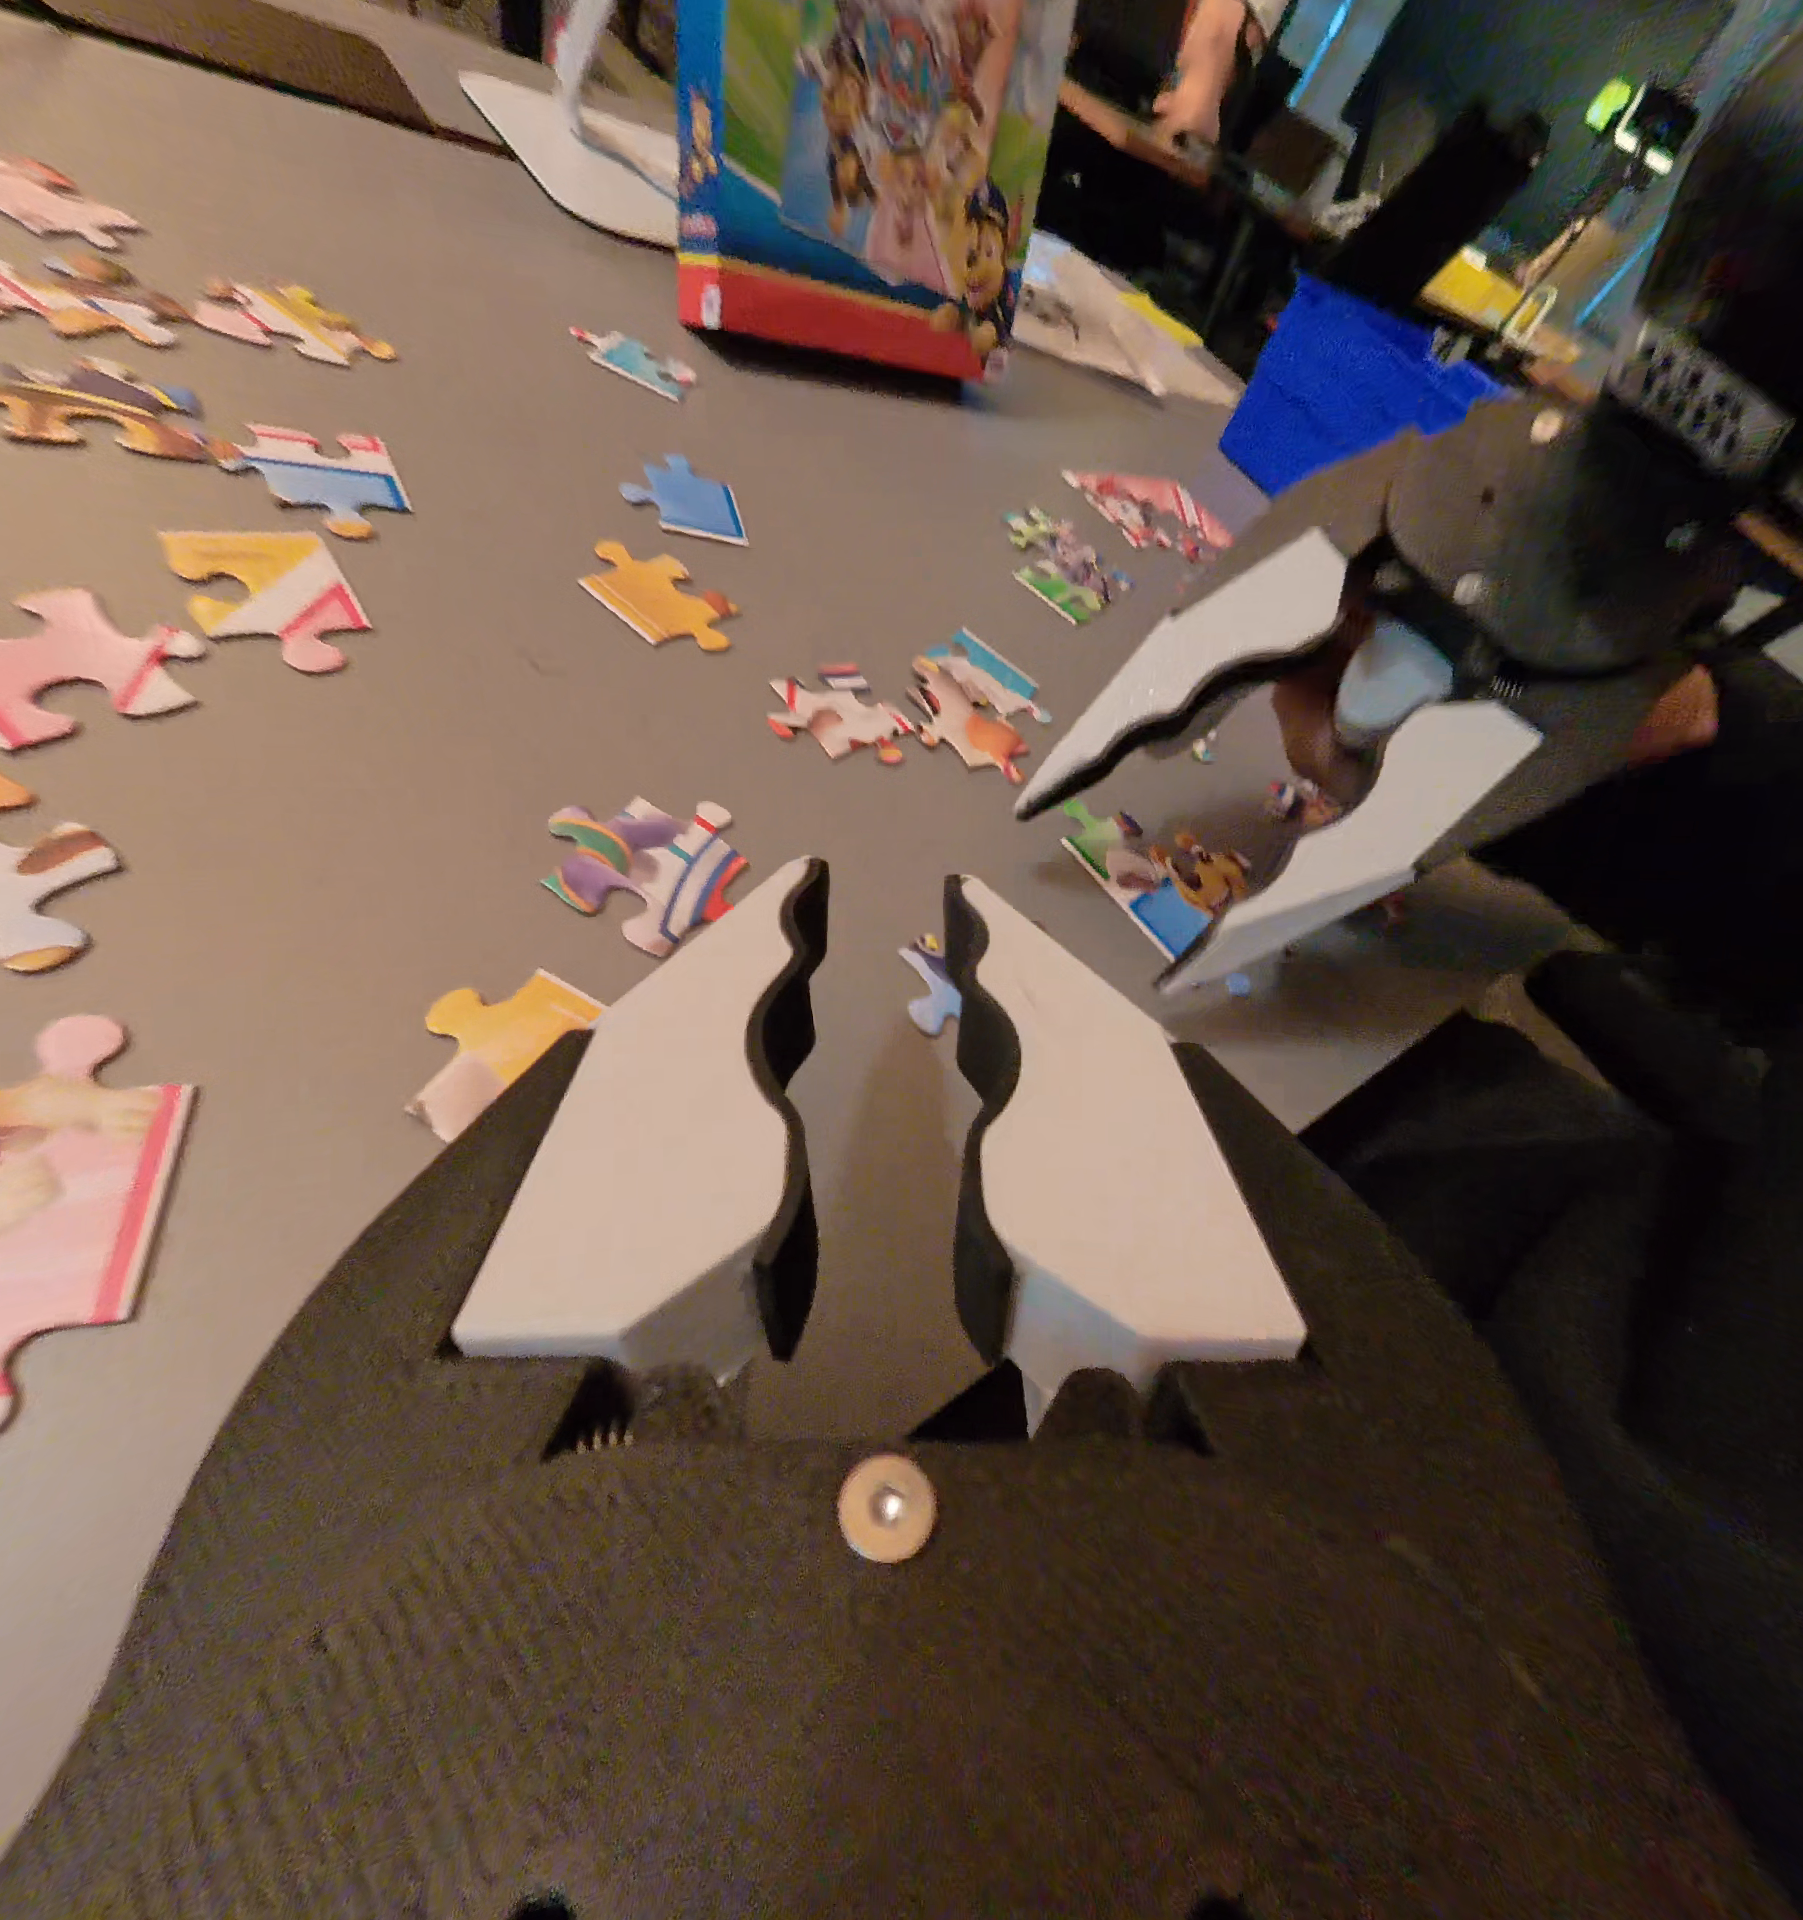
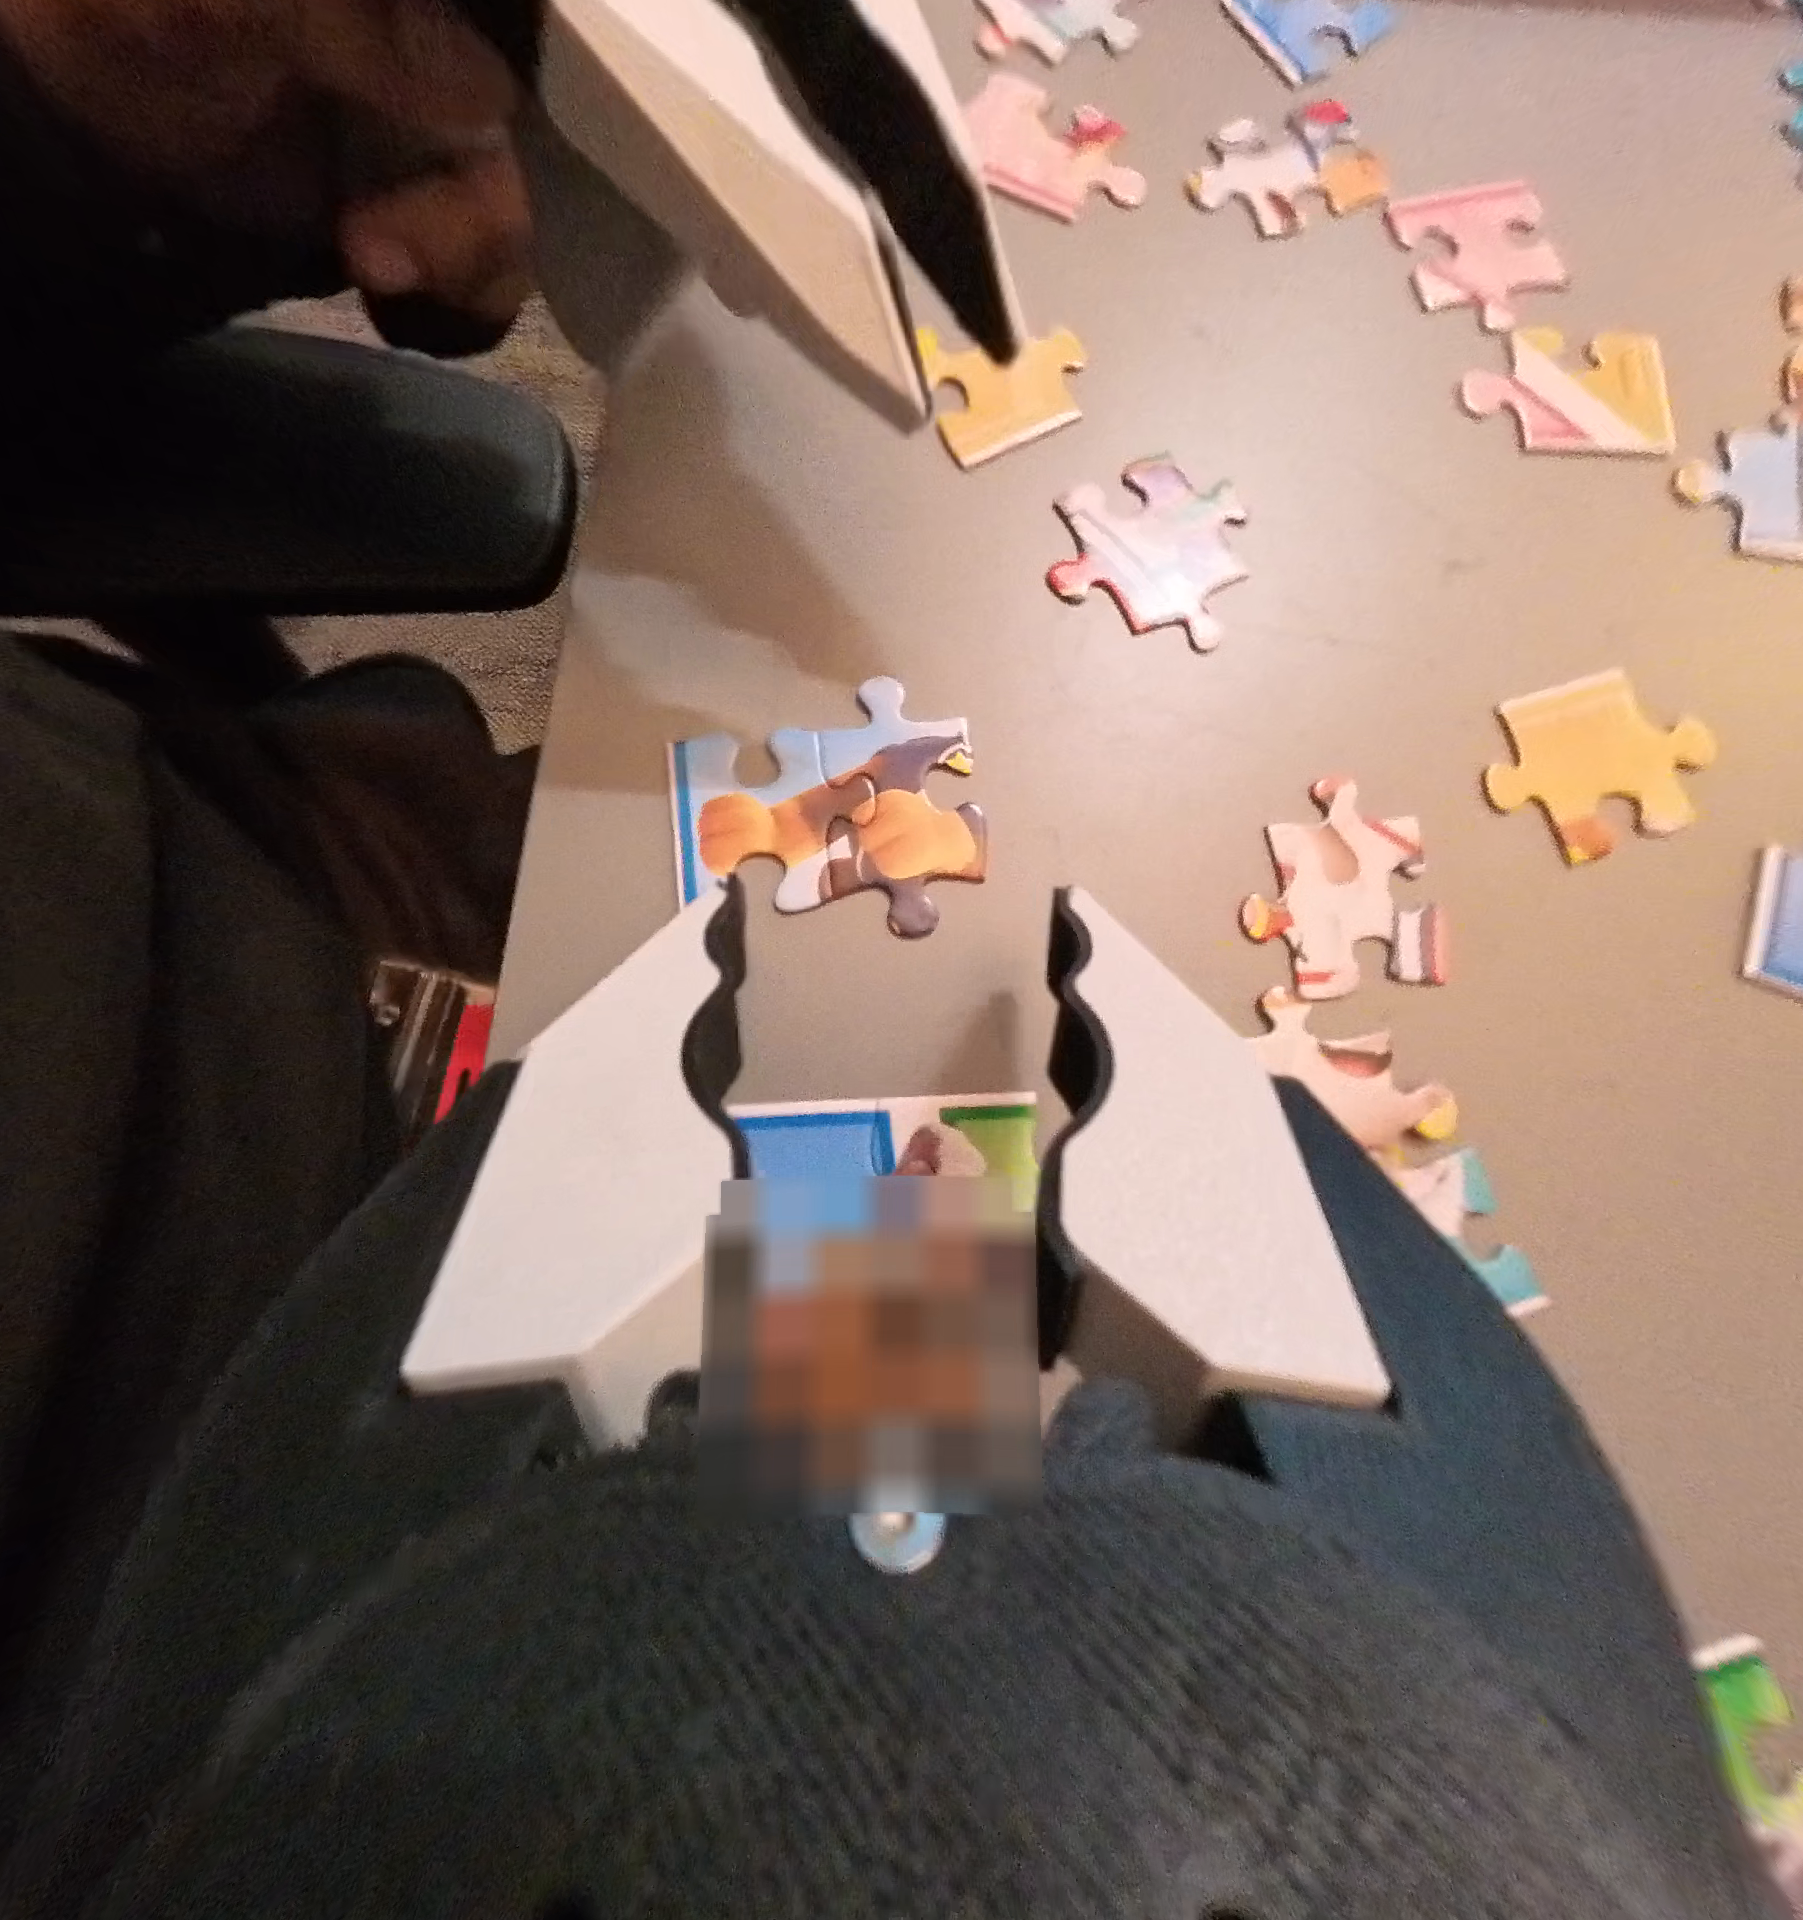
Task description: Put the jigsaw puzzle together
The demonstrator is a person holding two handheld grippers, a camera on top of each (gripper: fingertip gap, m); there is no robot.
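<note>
The grey surface (image 1: 440, 727) carried everything, largest first: one tall picture box (image 1: 845, 177) standing at 12 o'clock in the left wrist view, with one blue bin (image 1: 1333, 405) off the surface's edge at 2 o'clock.

Loose jigsaw pieces lay flat and well apart across the surface; roughly twenty showed in the left wrist view, though blur made an exact count impossible. In the right wrist view, two joined pieces (image 2: 835, 821) bearing an orange and grey animal lay at 12 o'clock, just ahead of the right gripper's tips.

The right gripper (image 2: 892, 914) stood wide apart with nothing between its pads, only bare surface. The left gripper (image 1: 886, 894) stood narrow, a slim gap showing surface between its pads, and held nothing; a small blue piece (image 1: 933, 992) lay on the surface just beside its right finger (image 1: 1073, 1091), partly hidden by it. A yellow piece (image 2: 1011, 400) lay beneath the left gripper's tips in the right wrist view; contact could not be told.

Such pieces looked light, thin, stiff and flat, so probably hard to lift; an edge or a knob seemed the likeliest hold.
</note>
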